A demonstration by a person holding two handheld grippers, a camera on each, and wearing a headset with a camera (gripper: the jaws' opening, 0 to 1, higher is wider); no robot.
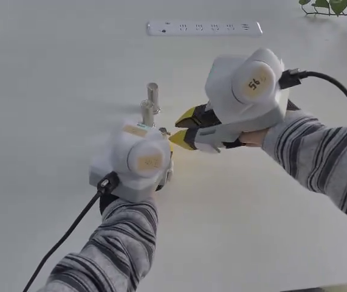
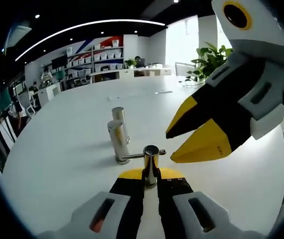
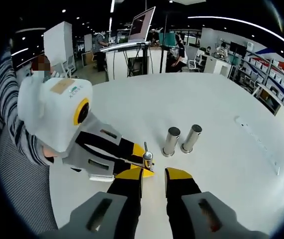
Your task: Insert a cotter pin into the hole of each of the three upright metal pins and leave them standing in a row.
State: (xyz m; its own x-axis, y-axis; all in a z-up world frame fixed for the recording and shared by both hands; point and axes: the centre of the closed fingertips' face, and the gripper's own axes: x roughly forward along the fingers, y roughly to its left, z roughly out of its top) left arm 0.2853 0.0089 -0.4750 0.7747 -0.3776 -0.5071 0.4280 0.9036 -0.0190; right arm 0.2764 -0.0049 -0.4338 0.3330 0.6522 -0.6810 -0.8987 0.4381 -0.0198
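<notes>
Your left gripper [image 2: 150, 175] has its fingers [image 2: 130, 175] pinched on the shank of the held metal pin [image 2: 150, 158]. It stands upright on the worktop [image 2: 57, 169], at the near end of a rough line with the middle pin [image 2: 117, 143] and the far pin [image 2: 118, 115].

A cotter pin [image 2: 132, 156] lies level through the head of the held pin and sticks out on both sides. Its long axis runs crosswise to the pin's upright axis. One end reaches toward the foot of the middle pin; I can't tell if it touches. The other end, short and rounded, points toward your right gripper [image 3: 154, 173].

That gripper's fingers [image 2: 201, 144] are spread and hold nothing. In the left gripper view their tips sit just beside the pin's head, on the side of the short end, slightly above it and not touching. So the right gripper is the nearer one for any push or tug along the cotter's line, and that line runs almost straight out from its tips.

This cotter looks well through the hole, so I judge this pin close to done. The middle and far pins stand near each other, and I can't make out a cotter in either.
</notes>
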